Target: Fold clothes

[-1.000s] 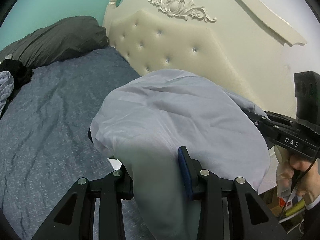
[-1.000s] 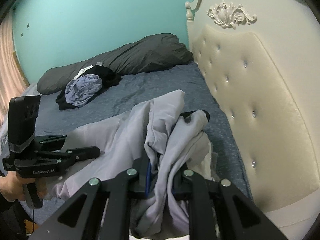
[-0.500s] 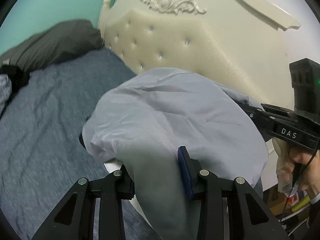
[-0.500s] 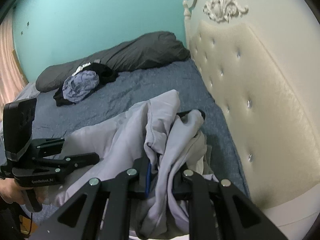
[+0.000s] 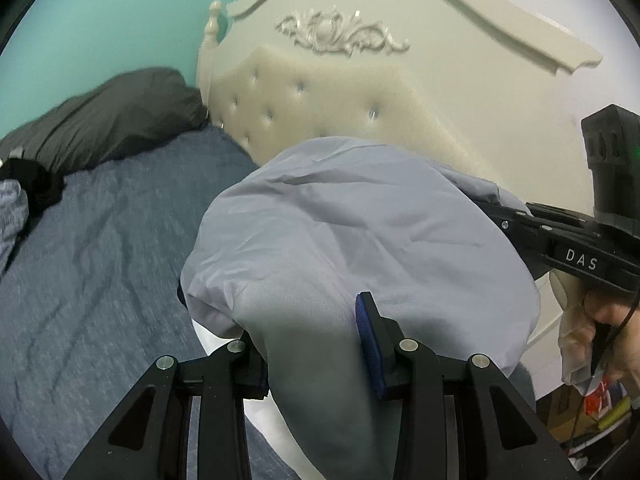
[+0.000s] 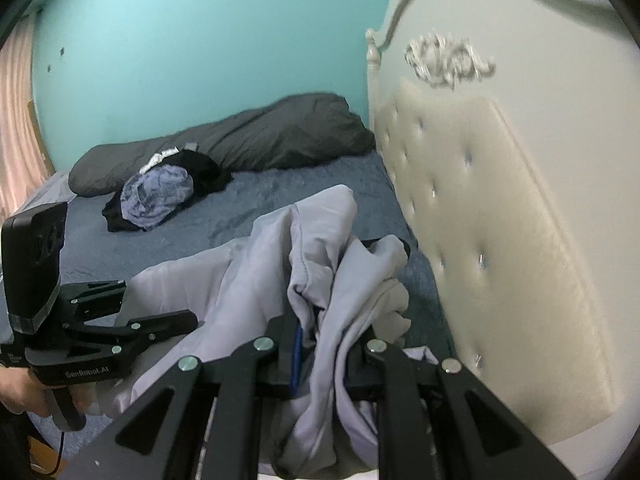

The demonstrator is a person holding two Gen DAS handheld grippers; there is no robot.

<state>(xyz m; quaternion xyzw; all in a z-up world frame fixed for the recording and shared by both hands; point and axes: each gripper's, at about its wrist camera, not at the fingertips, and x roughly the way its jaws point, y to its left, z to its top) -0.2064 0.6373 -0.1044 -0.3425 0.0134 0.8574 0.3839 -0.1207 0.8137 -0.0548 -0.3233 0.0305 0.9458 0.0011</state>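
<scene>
A pale lavender garment hangs in the air over the edge of the blue bed, stretched between both grippers. My left gripper is shut on a thick bunch of it, and the cloth hides its left finger. My right gripper is shut on another gathered bunch of the garment, which spills over its fingers. In the left wrist view the right gripper reaches in from the right with its tips under the cloth. The right wrist view shows the left gripper at the left, held by a hand.
A cream tufted headboard stands close on the right. A dark grey pillow lies along the teal wall, with a pile of lilac and black clothes in front of it. Clutter sits on the floor at the lower right.
Both grippers have drifted a little sideways with the garment still clamped in them. The left wrist view has swung slightly, so the headboard carving sits lower in the picture.
</scene>
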